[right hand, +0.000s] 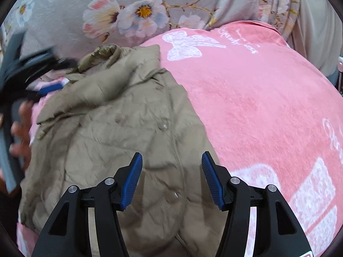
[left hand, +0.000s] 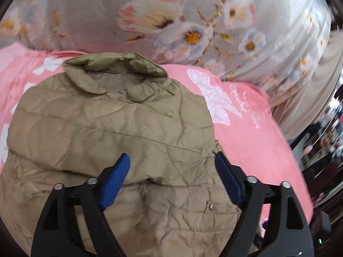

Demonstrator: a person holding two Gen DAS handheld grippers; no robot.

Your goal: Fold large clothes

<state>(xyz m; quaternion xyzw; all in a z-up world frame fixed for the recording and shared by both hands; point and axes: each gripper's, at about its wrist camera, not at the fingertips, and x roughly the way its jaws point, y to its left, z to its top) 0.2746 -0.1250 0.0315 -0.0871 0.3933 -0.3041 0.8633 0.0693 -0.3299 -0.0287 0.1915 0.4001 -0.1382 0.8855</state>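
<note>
Garment: a tan quilted padded jacket [left hand: 111, 128] with snap buttons lies partly folded on a pink plush blanket [left hand: 257, 139] printed with white butterflies; its collar points away from both cameras.
Left gripper [left hand: 172, 160]: jaws spread wide, holding nothing; the jacket's surface lies beneath and between the blue pads, with the jacket's right edge just beside the right-hand pad. Whether the pads touch the fabric cannot be told.
Right gripper [right hand: 171, 160]: jaws roughly half open, holding nothing; the jacket's snap-button edge lies beneath the gap, and the right-hand pad is over the blanket border.
Left gripper in the right wrist view: blurred at the left edge near the collar, with the person's hand [right hand: 21, 128] on its handle.
Surroundings: a grey floral-print bedcover [left hand: 193, 21] lies bunched beyond the blanket. A dark, cluttered room area shows at the far right of the left wrist view, too blurred to identify.
Obstructions: nothing lies on top of the jacket.
</note>
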